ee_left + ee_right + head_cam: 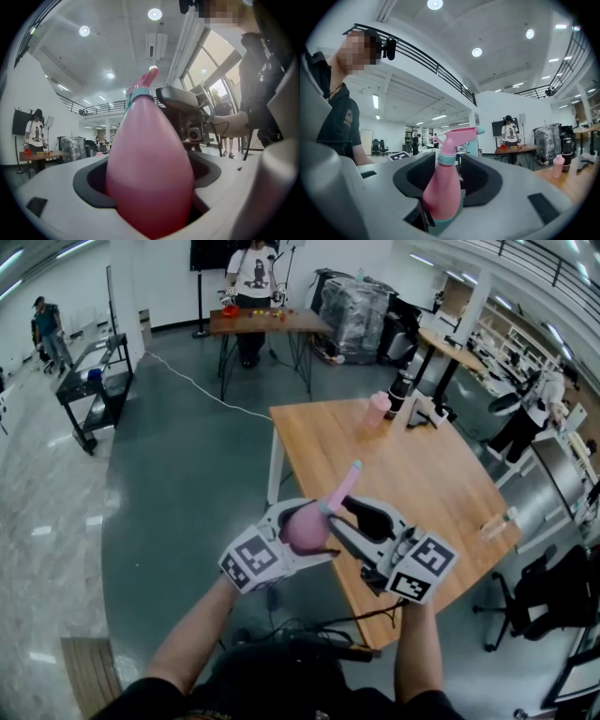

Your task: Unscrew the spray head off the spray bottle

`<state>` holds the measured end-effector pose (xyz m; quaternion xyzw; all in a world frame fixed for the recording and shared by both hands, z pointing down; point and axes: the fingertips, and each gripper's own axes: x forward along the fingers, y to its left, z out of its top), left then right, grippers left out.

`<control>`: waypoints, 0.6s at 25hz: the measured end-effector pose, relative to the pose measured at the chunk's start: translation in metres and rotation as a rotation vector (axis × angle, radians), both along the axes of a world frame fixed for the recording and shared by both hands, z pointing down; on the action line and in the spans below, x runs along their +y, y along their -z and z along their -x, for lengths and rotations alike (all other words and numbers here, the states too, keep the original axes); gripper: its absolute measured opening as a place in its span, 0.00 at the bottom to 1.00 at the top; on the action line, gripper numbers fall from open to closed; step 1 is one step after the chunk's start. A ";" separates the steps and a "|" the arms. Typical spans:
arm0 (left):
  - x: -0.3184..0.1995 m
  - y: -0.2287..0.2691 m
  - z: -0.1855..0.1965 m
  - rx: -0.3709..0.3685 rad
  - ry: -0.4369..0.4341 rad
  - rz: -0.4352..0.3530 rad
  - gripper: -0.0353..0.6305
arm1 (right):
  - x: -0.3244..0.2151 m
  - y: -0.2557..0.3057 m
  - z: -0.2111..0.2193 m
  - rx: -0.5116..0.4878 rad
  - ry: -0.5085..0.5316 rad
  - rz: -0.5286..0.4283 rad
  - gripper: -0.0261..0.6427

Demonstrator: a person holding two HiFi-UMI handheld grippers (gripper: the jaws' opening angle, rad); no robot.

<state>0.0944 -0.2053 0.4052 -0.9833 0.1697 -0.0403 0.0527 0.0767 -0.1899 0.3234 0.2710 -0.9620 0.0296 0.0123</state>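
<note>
1. The person stands just off the near corner of the table. They hold the pink, teardrop-shaped plastic spray bottle in the air between two hand tools, clear of any surface.
2. The left gripper has its jaws pressed against the fat belly of the spray bottle from both sides. I take that as the anchor grip, meant to stop the body from spinning.
3. The right gripper comes in from the other side with its jaws spread wide. The bottle's neck and teal collar stand between them with a dark gap on each side, and no pad presses there.
4. The pink spray head sits on the collar, its nozzle slanting up and away from the person. By my reading it is not off yet, and the right gripper needs a fresh bite at the collar.
5. The light wooden table carries a small pink container and a black flask close together at its far end.
6. Around it is a big hall with a grey floor. There is a black cart to the left, and someone stands at a second table far back.
</note>
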 end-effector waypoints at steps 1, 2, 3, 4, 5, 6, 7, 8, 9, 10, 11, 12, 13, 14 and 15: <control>-0.002 0.000 0.000 0.000 0.013 -0.003 0.72 | -0.001 0.000 -0.002 -0.005 -0.012 0.002 0.28; -0.004 0.001 0.000 0.003 0.026 -0.005 0.72 | -0.002 0.001 -0.003 -0.009 -0.021 0.004 0.28; -0.006 0.001 0.001 0.005 0.040 -0.006 0.72 | -0.001 0.001 -0.003 -0.013 -0.027 0.006 0.28; -0.008 0.001 0.001 0.006 0.056 -0.008 0.72 | -0.001 0.002 -0.002 -0.016 -0.036 0.008 0.28; -0.010 0.001 0.002 0.004 0.073 -0.011 0.72 | -0.001 0.002 -0.002 -0.017 -0.049 0.009 0.28; -0.012 0.001 0.002 0.000 0.090 -0.015 0.72 | -0.001 0.003 -0.001 -0.016 -0.069 0.011 0.28; -0.014 0.000 0.003 -0.004 0.108 -0.018 0.72 | -0.002 0.003 0.000 -0.014 -0.092 0.013 0.28; -0.016 0.000 0.003 -0.007 0.126 -0.022 0.72 | -0.004 0.003 0.000 -0.011 -0.116 0.017 0.28; -0.019 0.000 0.003 -0.010 0.144 -0.026 0.72 | -0.005 0.003 0.001 -0.010 -0.139 0.024 0.28; -0.021 0.000 0.003 -0.012 0.163 -0.031 0.72 | -0.005 0.003 0.001 -0.012 -0.159 0.033 0.28; -0.023 0.000 0.003 -0.016 0.182 -0.036 0.72 | -0.006 0.002 0.002 -0.018 -0.177 0.044 0.28; -0.025 -0.001 0.004 -0.020 0.200 -0.040 0.72 | -0.007 0.002 0.003 -0.026 -0.194 0.055 0.28; -0.027 -0.002 0.005 -0.025 0.217 -0.043 0.72 | -0.008 0.001 0.004 -0.035 -0.213 0.065 0.28; -0.029 -0.002 0.005 -0.029 0.231 -0.046 0.72 | -0.010 0.001 0.005 -0.043 -0.233 0.075 0.28; -0.030 -0.003 0.006 -0.032 0.242 -0.048 0.72 | -0.012 0.000 0.005 -0.049 -0.253 0.085 0.28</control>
